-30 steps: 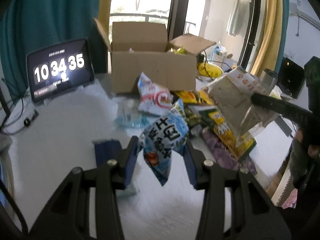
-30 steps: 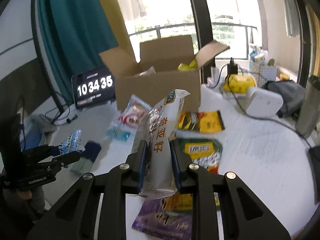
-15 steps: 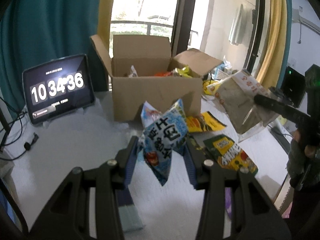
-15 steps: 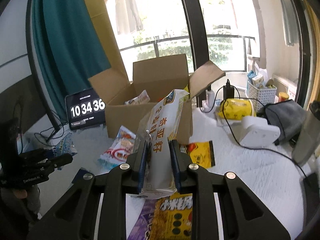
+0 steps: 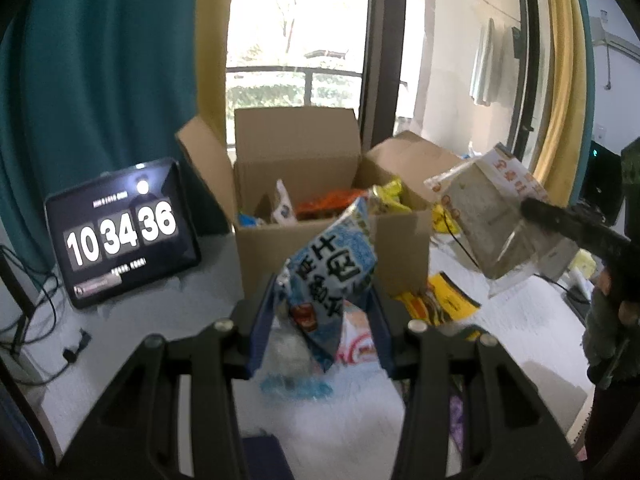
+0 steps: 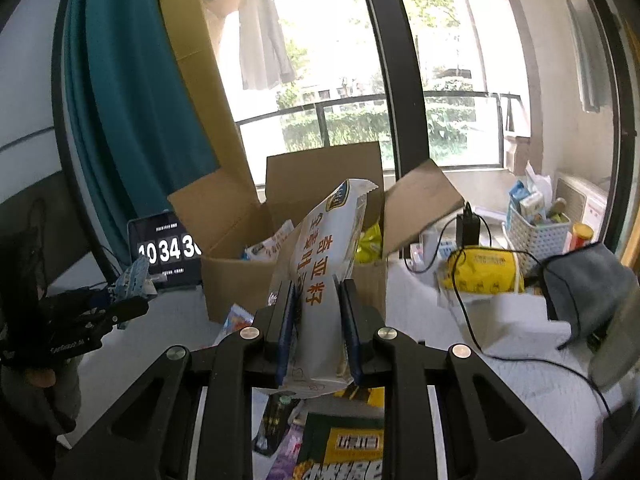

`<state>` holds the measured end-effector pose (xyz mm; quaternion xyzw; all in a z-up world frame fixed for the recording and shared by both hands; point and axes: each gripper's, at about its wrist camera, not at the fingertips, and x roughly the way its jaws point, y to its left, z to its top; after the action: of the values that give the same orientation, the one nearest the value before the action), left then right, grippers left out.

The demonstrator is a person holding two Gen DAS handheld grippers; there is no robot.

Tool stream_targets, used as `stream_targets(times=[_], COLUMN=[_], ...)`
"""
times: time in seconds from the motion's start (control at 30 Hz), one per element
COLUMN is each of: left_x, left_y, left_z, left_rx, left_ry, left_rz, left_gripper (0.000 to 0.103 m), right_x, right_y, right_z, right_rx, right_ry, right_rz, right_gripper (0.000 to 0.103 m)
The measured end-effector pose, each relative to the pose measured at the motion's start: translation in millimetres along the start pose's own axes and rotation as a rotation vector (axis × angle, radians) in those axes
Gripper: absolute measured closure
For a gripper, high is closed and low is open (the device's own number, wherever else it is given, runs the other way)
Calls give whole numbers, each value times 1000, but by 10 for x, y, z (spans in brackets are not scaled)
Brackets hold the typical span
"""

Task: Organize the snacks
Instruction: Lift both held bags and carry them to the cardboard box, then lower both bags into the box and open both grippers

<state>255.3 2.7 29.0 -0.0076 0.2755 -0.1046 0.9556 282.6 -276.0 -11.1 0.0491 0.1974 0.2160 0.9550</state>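
Note:
My left gripper (image 5: 322, 312) is shut on a blue snack bag (image 5: 330, 276), held up just in front of the open cardboard box (image 5: 320, 240). Several snack packets lie inside the box. My right gripper (image 6: 318, 308) is shut on a white snack bag (image 6: 326, 276) with orange lettering, also raised before the cardboard box (image 6: 240, 284). In the left wrist view the right gripper (image 5: 532, 210) shows at the right edge with the white snack bag (image 5: 488, 216). In the right wrist view the left gripper (image 6: 136, 294) shows at the left with the blue snack bag (image 6: 134, 280).
A tablet clock (image 5: 120, 232) stands left of the box. Loose packets lie on the white table: yellow (image 5: 440, 304), red-white (image 5: 356, 340), green-yellow (image 6: 344, 448). A yellow pouch (image 6: 484, 272), cables, a white basket (image 6: 536, 232) and a grey cloth (image 6: 588, 288) sit to the right.
Both grippers have risen and moved closer to the cardboard box, each keeping its bag. The box's inside has come into view.

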Motion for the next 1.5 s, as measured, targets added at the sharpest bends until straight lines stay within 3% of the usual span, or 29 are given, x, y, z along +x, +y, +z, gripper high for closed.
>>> stream_targets(times=[0.3, 0.7, 0.83, 1.1, 1.2, 1.23, 1.27, 1.5], left_x=[210, 667, 822, 1217, 1399, 1434, 1454, 1178], left_y=[147, 265, 276, 57, 51, 61, 77, 244], left_z=[417, 843, 967, 1111, 1128, 1136, 1144, 1200], left_rx=[25, 63, 75, 74, 31, 14, -2, -60], left_ry=[-73, -115, -119, -90, -60, -61, -68, -130], left_rz=[80, 124, 112, 12, -12, -12, -15, -8], left_gripper=[58, 58, 58, 54, 38, 25, 19, 17], right_x=[218, 581, 724, 840, 833, 840, 847, 943], right_y=[-68, -71, -71, -163, -218, -234, -254, -247], right_z=[331, 650, 745, 824, 865, 876, 893, 1021], right_rx=[-42, -59, -68, -56, -53, -53, -52, -64], right_ry=[-48, -89, -94, -104, -108, -109, -110, -112], right_rz=[15, 38, 35, 6, -15, -20, -28, -36], right_gripper=[79, 79, 79, 79, 79, 79, 79, 79])
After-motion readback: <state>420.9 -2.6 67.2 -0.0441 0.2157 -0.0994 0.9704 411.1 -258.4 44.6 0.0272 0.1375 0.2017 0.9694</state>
